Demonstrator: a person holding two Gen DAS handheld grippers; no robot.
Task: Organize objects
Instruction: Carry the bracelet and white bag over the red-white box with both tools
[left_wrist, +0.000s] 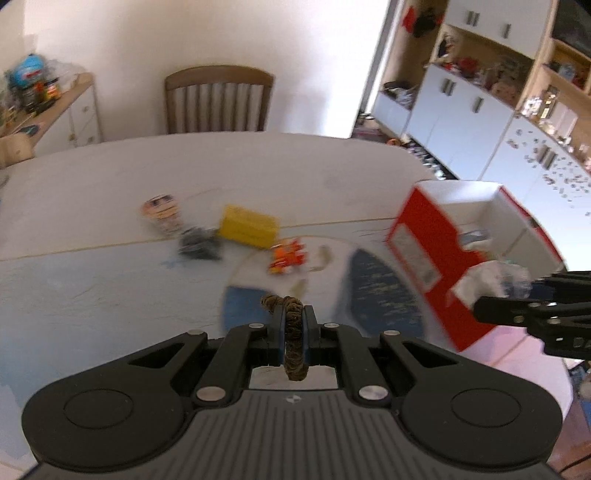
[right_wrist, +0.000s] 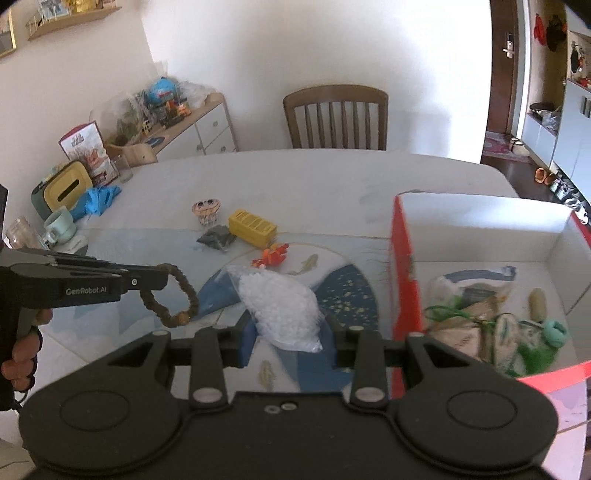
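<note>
Your right gripper (right_wrist: 288, 341) pinches the bag of white pellets (right_wrist: 279, 306) above the desk (right_wrist: 314, 184) beside the red box (right_wrist: 404, 258), left gripper (left_wrist: 293, 328) clamps the brown beaded bracelet (left_wrist: 291, 332); either load could snag the box wall and slip.

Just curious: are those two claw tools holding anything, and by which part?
Yes. The left gripper pinches a brown beaded bracelet by one side of its loop. The right gripper clamps a bag of white pellets at its lower end.
</note>
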